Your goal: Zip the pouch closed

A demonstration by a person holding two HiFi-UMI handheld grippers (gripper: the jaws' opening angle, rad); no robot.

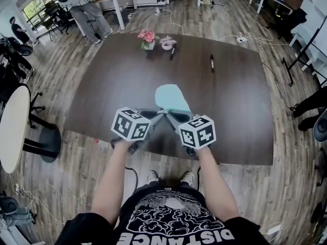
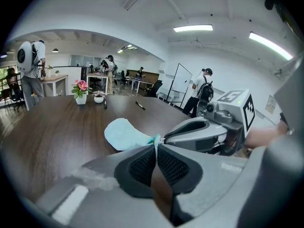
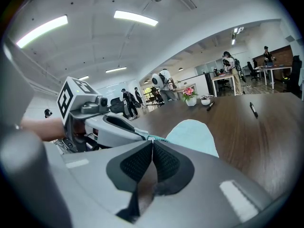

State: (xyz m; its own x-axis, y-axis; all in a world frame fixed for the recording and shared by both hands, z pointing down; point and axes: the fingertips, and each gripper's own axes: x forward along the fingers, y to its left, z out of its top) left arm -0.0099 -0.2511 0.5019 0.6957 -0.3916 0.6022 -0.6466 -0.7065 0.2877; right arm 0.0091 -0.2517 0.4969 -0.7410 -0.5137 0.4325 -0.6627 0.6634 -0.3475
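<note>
Pinching the near end of the pouch [image 1: 172, 98] in both shut jaws, you anchor it with the left gripper [image 1: 159, 116] (probably) so the right gripper [image 1: 173, 116] can pull the zip [image 3: 157, 139].

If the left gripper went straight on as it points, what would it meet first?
Probably the pouch, whose near end the left gripper pinches; the right gripper is close beside.

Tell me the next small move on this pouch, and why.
Probably draw the right gripper slowly away from the left gripper along the zip: both are shut on the near end of the blue pouch, tips almost touching.
</note>
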